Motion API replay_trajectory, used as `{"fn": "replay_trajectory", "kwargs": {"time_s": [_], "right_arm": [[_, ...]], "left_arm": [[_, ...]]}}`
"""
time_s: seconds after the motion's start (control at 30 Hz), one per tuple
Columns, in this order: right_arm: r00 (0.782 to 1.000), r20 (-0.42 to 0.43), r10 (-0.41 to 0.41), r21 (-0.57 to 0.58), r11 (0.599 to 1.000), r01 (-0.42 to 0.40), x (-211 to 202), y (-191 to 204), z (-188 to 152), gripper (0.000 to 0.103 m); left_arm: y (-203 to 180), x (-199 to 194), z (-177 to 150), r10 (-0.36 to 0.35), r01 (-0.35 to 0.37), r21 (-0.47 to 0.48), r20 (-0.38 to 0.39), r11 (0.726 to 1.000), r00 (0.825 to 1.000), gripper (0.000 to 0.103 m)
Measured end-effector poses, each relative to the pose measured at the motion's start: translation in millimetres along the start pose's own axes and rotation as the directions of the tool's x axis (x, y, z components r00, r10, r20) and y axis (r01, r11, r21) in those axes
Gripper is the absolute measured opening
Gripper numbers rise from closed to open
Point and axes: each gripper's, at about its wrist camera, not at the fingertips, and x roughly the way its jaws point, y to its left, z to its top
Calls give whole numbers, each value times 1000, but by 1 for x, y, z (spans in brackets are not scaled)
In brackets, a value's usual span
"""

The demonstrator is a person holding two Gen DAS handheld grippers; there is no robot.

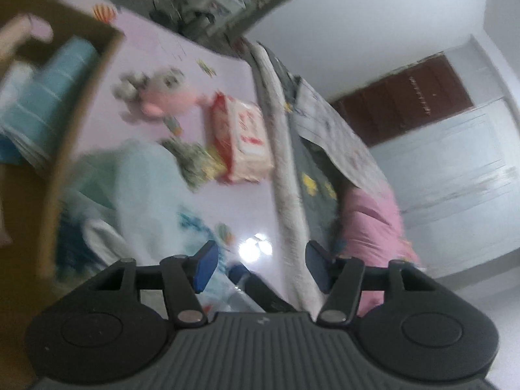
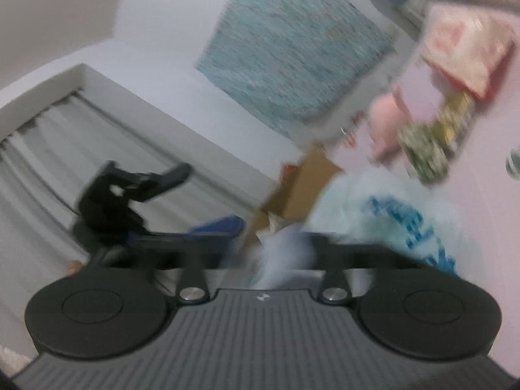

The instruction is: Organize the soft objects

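My right gripper (image 2: 286,243) is clamped on pale plastic wrap (image 2: 282,253), left gripper (image 1: 260,266) apart, empty. Keep grip firm, swing bag to cardboard box (image 1: 81,104) w/o snagging.

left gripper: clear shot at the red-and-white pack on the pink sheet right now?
Probably yes. The left gripper has its fingers apart with nothing between them, and the red-and-white pack lies ahead on the pink sheet with its top uncovered; the floral item only touches its near corner.
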Motion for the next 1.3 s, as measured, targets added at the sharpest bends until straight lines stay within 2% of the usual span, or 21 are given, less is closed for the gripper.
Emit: {"fn": "replay_trajectory", "kwargs": {"time_s": [0.07,0.13,0.23,0.4,0.43,0.5,0.53,0.67,0.73,0.87,0.93,1.03,1.2,1.3], "right_arm": [[999,-25,-34,27,999,35,8,-7,-3,3],[994,-49,-100,-8,995,99,17,-5,-6,3],[986,-62,-157,-65,986,153,29,-2,-11,3],[993,-21,-114,-81,990,112,12,1,-6,4],[994,-6,-112,-92,990,111,5,3,-2,6],[993,13,-119,-106,987,119,-12,8,8,18],[991,24,-131,-113,985,133,-20,10,11,28],[980,62,-188,-158,968,195,-56,17,9,44],[973,61,-224,-156,960,231,-71,13,-1,47],[954,6,-298,-136,945,296,-94,1,-30,50],[949,-19,-315,-99,945,312,-102,-6,-44,51],[952,-47,-302,-46,953,300,-112,-14,-66,51],[959,-82,-273,-53,962,269,-119,-11,-96,51],[960,-92,-266,-69,963,260,-123,-11,-104,51]], "left_arm": [[3,-8,-1,24,-25,19,26,1000,999,60],[6,-16,-3,30,-31,24,46,999,998,60],[11,-26,-7,51,-53,29,71,998,996,60],[12,-41,-13,82,-87,51,102,995,991,62],[11,-43,-15,90,-97,56,111,994,990,63],[13,-49,-19,94,-102,61,132,993,987,70],[14,-53,-22,93,-103,61,142,993,986,70],[18,-62,-38,95,-113,93,178,989,979,72],[22,-62,-48,89,-107,102,172,989,981,72],[25,-61,-71,86,-110,155,155,982,984,72],[22,-60,-84,91,-120,211,142,970,986,72],[14,-58,-107,92,-120,320,102,940,991,72],[2,-41,-155,104,-78,505,-25,860,994,72],[2,-21,-178,165,-99,566,-67,818,984,70]]}}
